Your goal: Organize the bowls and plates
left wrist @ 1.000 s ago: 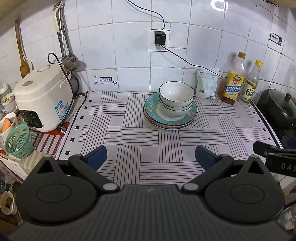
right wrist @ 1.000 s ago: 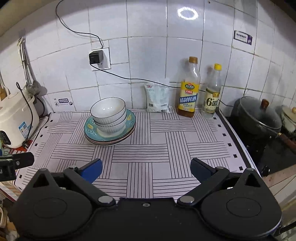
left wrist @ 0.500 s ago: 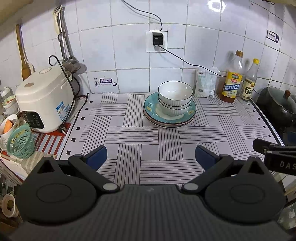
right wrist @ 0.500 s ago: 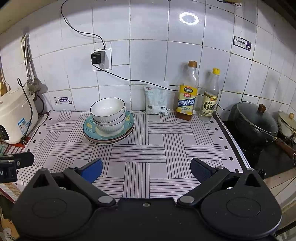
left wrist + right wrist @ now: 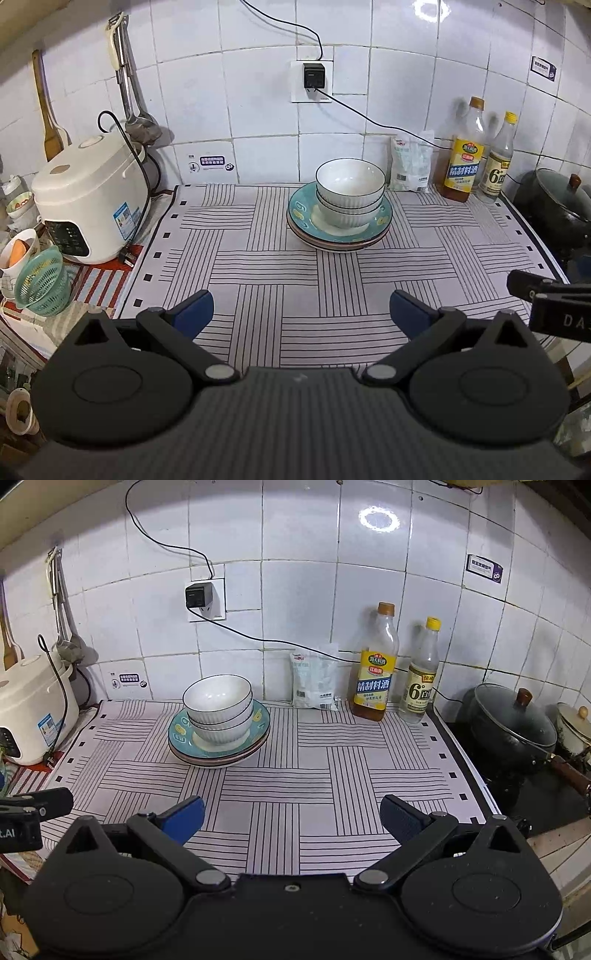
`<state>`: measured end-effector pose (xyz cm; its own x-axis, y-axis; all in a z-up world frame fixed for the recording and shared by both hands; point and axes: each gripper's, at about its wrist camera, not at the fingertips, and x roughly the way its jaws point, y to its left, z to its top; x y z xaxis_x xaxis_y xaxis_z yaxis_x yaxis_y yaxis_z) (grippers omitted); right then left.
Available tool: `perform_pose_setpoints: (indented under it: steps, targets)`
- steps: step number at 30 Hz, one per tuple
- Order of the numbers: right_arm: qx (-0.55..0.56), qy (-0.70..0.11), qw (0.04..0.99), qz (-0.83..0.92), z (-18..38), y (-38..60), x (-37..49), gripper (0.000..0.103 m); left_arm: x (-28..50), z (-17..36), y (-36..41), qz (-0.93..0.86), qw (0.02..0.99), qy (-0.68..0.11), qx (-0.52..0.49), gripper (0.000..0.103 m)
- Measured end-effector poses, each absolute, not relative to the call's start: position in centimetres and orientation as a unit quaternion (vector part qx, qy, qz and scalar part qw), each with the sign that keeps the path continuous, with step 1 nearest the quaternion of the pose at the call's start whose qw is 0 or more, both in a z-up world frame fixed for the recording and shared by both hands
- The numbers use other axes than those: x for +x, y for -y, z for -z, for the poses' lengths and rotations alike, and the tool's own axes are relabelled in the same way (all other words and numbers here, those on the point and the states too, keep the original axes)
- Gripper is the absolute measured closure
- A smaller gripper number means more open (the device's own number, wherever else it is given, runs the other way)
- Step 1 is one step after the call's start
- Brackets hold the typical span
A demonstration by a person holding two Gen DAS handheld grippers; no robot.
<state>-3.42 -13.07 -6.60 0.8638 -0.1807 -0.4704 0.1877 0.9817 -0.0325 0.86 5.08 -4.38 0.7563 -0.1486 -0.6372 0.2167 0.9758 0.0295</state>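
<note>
I have both grippers held low over the near edge of the mat (image 5: 280, 266), and neither is touching anything. My left gripper (image 5: 301, 314) has its jaws spread wide apart with nothing between them, only striped cloth showing in the gap. My right gripper (image 5: 291, 818) is the same, jaws wide and empty, and I can see its black body at the right edge of the left view, with the left one likewise peeking in at the left edge of the right view, so the two sit side by side and apart. The bowls (image 5: 350, 188) are white, ribbed on the outside, nested one inside another, and I count at least two, possibly three. They stand upright in the middle of the plates (image 5: 301, 212), a stack with a teal one on top and at least one paler rim beneath it. That whole pile rests on the far part of the mat, near the tiled wall, well ahead of both grippers. To its left sits a rice cooker (image 5: 88, 206); to its right, against the wall, a white packet (image 5: 412, 166) and two bottles (image 5: 463, 158), then a dark pot (image 5: 513, 727) on the stove.
</note>
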Motion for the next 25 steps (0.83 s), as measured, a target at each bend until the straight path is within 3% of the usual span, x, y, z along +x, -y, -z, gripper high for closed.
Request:
perform_pose_setpoints:
  steps: [25]
  targets:
    - [0.016, -0.249, 0.963, 0.101, 7.15, 13.68, -3.17, 0.001, 0.38, 4.00, -5.22, 0.105, 0.942, -0.315, 0.050, 0.000]
